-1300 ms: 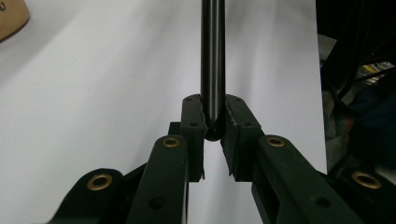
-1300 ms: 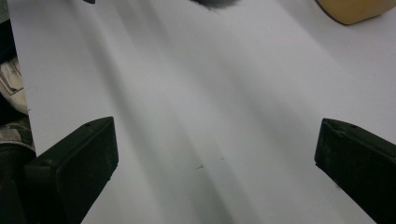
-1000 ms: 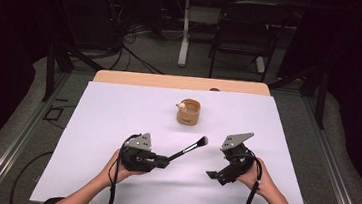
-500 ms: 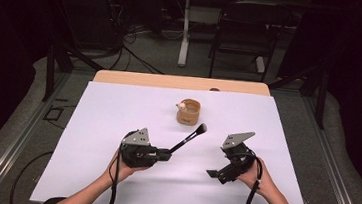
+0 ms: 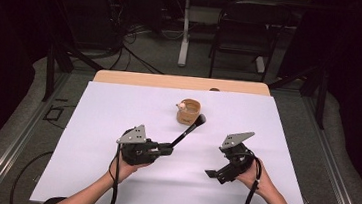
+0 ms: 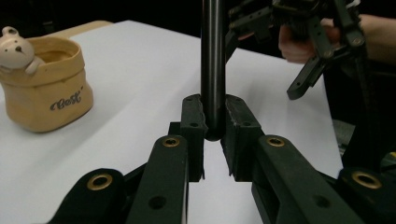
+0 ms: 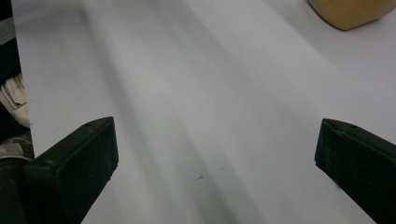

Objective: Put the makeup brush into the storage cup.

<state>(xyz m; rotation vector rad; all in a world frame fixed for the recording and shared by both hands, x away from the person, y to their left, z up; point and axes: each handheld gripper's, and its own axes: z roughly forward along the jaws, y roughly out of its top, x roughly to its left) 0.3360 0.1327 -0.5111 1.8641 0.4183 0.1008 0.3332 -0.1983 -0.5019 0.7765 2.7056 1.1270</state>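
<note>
Table [image 5: 111,175] under white paper, seen from the high view — the left gripper [image 5: 168,149] clamps a slim black brush [image 5: 189,128] whose head lies just beside a small tan pot with a bear figure [image 5: 188,111]; the right gripper [image 5: 210,174] hovers apart. Left gripper view: jaws pinch the brush handle [image 6: 213,65], pot [image 6: 46,88] at left. Right gripper view: jaws spread wide, nothing between — pot edge [image 7: 350,11] at top.
</note>
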